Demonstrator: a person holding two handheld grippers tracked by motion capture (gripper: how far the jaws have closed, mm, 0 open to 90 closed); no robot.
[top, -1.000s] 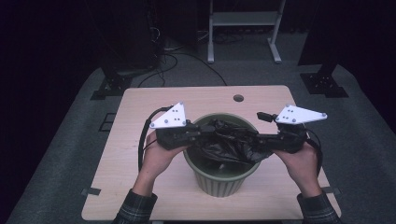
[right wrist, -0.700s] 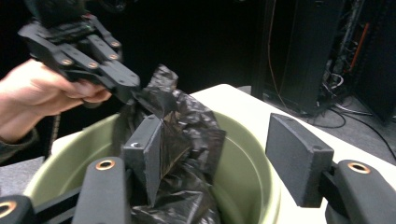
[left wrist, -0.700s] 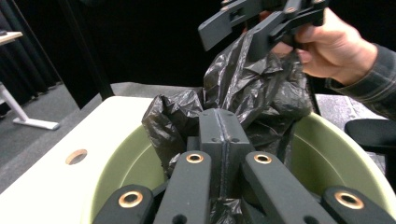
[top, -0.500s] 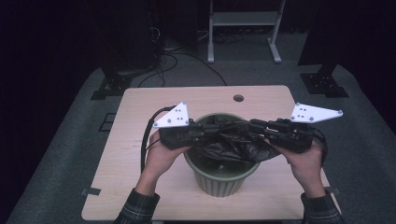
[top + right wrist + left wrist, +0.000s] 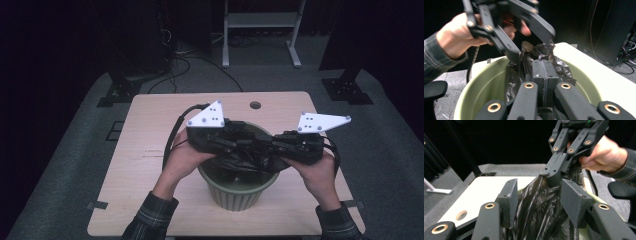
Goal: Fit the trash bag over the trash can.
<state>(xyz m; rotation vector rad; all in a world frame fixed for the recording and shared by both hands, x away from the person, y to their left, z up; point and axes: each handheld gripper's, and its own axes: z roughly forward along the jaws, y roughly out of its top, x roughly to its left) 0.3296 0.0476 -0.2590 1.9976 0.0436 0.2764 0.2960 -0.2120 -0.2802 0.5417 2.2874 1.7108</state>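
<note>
Over green bin: black bag bunched upright; right gripper jaws clenched on it, left gripper jaws just opening, released

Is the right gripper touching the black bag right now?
Touching. In the right gripper view the right gripper has its jaws shut, with the black bag pinched between them above the green bin.
</note>
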